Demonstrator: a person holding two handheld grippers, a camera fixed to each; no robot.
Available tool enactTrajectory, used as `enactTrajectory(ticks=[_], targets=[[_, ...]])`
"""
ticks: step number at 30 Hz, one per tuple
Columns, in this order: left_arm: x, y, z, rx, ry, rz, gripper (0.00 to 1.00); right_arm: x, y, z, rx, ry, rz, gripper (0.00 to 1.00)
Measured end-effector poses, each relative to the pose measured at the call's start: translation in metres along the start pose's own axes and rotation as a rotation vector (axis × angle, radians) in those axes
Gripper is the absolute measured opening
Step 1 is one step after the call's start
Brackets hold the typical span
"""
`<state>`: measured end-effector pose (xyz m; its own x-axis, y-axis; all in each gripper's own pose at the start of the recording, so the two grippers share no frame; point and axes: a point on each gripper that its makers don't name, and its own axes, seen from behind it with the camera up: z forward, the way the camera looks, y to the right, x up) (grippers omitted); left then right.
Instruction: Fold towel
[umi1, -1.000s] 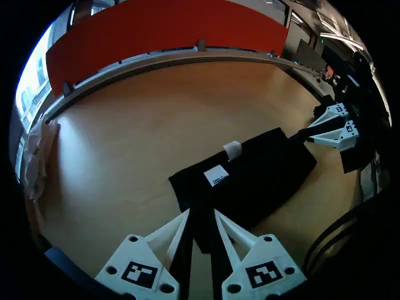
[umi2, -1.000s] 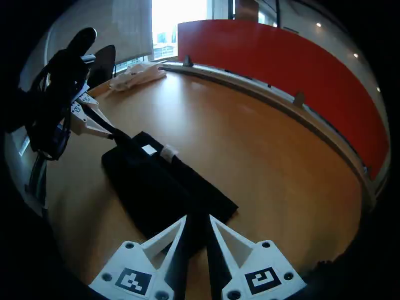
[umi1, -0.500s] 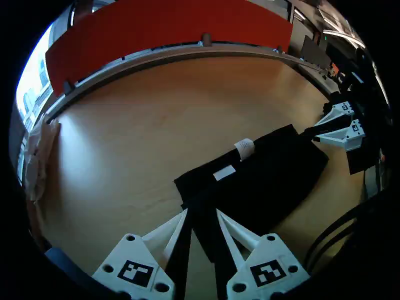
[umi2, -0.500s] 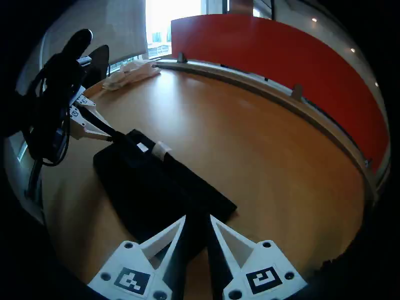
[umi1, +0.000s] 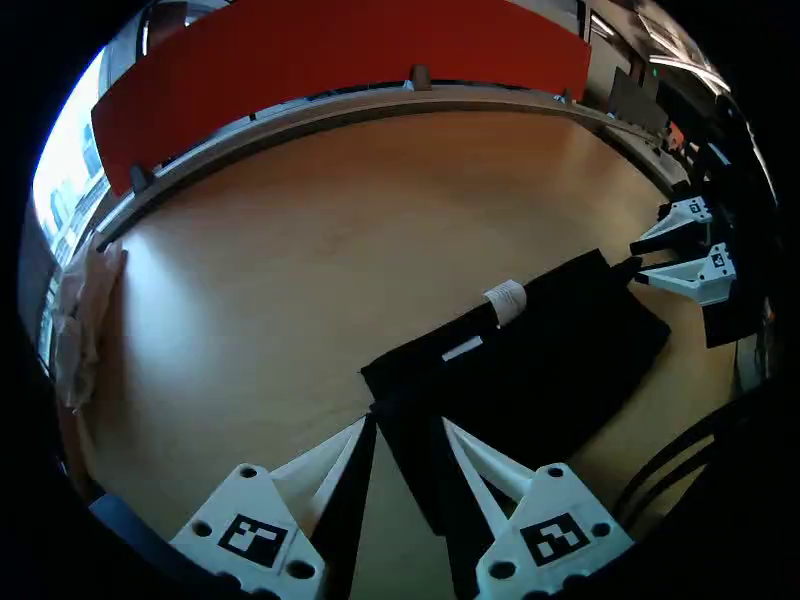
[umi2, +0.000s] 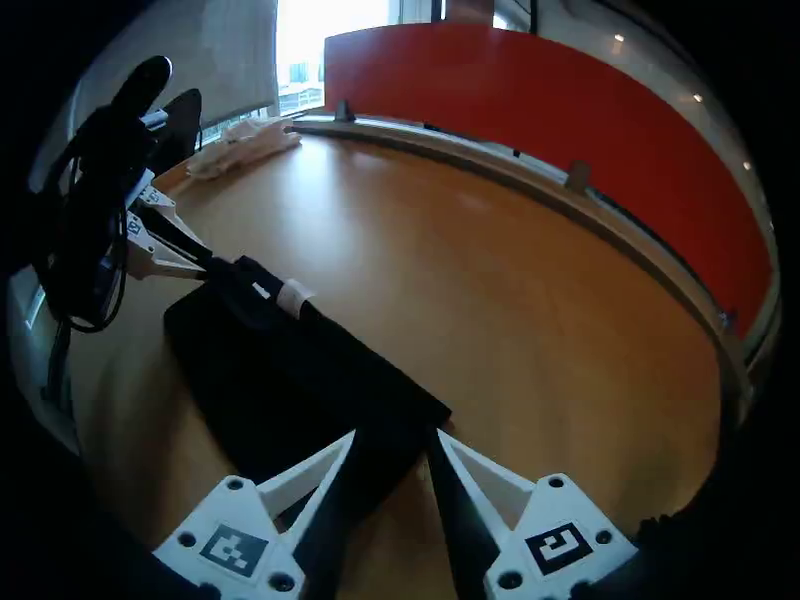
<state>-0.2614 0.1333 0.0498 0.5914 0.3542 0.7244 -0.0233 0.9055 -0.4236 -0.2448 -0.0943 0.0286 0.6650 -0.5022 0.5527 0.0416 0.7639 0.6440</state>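
Black and folded into a long flat rectangle, the towel (umi1: 540, 350) lies on the wooden surface (umi1: 300, 250), stretched between the two grippers. The left gripper (umi1: 405, 420) has its fingers spread. One short end of the towel sits in the gap between them, and neither pad seems to press on it. Ahead of these fingers, a white label (umi1: 505, 298) lies on the cloth's upper edge.

At the opposite end the right gripper (umi2: 392, 433) is also parted. The towel's other corner reaches up between its fingertips, and the rest of the cloth runs ahead and to the left of them. Far ahead of both pairs of fingers a red partition (umi2: 560, 110) borders the surface, and a pale crumpled cloth (umi2: 240, 145) lies near it, well apart from the towel.

This looks like the release after a fold has been laid down, with both ends set flat and the grip let go. The next move probably calls for drawing each gripper straight back, so that the fingers clear the edges without dragging the layers askew. If another fold is wanted, one short end must then be pinched through all its layers and carried over to meet the other.
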Motion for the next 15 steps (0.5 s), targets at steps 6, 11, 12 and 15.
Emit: enactTrajectory(ticks=[6,11,12,15], targets=[[0.004,-0.007,0.001,0.012,0.001,0.008,0.69,0.001,0.009,0.001,-0.025,0.003,0.005,0.72],[0.006,-0.011,0.002,0.020,0.008,0.005,0.91,0.001,0.014,0.001,-0.043,0.005,0.004,0.87],[0.007,-0.012,0.002,0.023,0.010,0.006,0.96,0.002,0.015,0.001,-0.046,0.006,0.003,0.87],[0.009,-0.013,0.001,0.028,0.017,0.009,0.96,0.003,0.016,0.001,-0.051,0.010,-0.001,0.93]])
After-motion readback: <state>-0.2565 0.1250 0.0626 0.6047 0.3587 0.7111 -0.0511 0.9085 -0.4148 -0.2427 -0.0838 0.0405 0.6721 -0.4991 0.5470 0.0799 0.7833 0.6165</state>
